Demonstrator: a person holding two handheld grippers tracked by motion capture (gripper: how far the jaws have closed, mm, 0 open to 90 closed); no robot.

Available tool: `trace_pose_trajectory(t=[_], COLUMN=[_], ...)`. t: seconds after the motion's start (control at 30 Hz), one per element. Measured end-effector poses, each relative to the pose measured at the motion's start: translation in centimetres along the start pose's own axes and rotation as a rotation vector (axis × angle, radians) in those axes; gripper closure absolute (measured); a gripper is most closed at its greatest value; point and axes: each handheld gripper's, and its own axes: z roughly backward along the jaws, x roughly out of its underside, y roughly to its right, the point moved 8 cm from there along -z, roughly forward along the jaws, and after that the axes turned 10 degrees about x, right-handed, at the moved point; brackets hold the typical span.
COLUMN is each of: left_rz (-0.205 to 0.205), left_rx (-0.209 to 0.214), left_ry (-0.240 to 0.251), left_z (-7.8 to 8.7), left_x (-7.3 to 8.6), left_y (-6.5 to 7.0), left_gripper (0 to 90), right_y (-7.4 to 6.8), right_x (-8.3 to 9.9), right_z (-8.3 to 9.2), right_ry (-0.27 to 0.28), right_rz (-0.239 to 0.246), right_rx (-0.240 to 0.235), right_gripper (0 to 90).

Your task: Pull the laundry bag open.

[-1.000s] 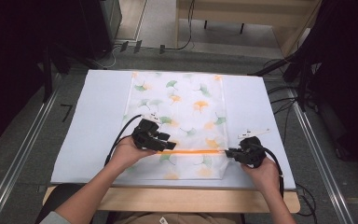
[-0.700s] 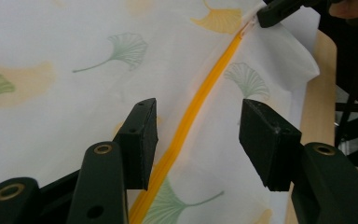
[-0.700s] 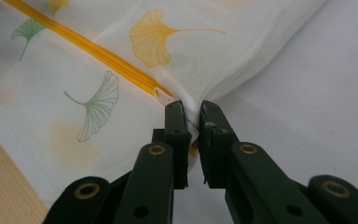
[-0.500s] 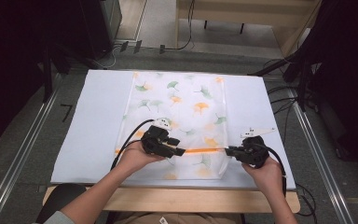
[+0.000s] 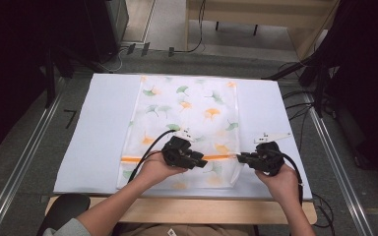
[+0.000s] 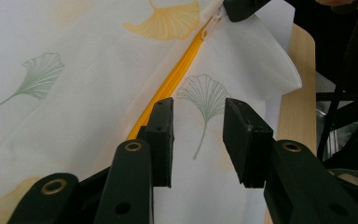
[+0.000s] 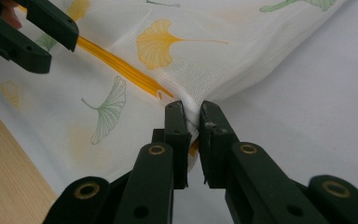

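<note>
Zipping the mesh bag (image 5: 187, 123) is the work in hand: it is lying flat on the white sheet (image 5: 98, 128) covering the counter (image 5: 177, 211), toward 6 o'clock of the sheet, with its orange zipper (image 5: 133, 160) running across near the person's edge. The right gripper (image 7: 192, 116) is pinching the bag's corner beside the zipper's end, at about 4 o'clock of the bag, jaws nearly together with the fabric clamped between them. The left gripper (image 6: 196, 140) is hovering just over the zipper line with its jaws apart, holding nothing; the pull (image 6: 212, 23) is sitting ahead of it, close to the right gripper's tips. To do this well, I judge the right gripper should be keeping the corner taut while the left is closing squarely on the small pull, not the mesh, and drawing straight along the teeth so the thin fabric is not bunching or snagging.
</note>
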Motion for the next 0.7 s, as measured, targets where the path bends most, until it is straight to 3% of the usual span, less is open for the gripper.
trace_pose_trajectory(t=[0.23, 0.5, 0.7], left_rz=[-0.015, 0.003, -0.013], left_rx=[-0.002, 0.017, 0.022], left_ry=[-0.028, -0.011, -0.021], left_z=[-1.6, -2.8, -4.0], left_x=[-1.0, -1.8, -2.2], left_y=[0.4, 0.3, 0.6], left_gripper=[63.9, 63.0, 62.4], right_y=[-0.2, -0.2, -0.3], right_x=[-0.1, -0.2, -0.3], right_z=[0.1, 0.3, 0.3], right_ry=[0.001, 0.007, 0.010], right_rz=[-0.002, -0.005, 0.000], right_rx=[-0.006, -0.009, -0.015], right_gripper=[84.8, 84.7, 84.7])
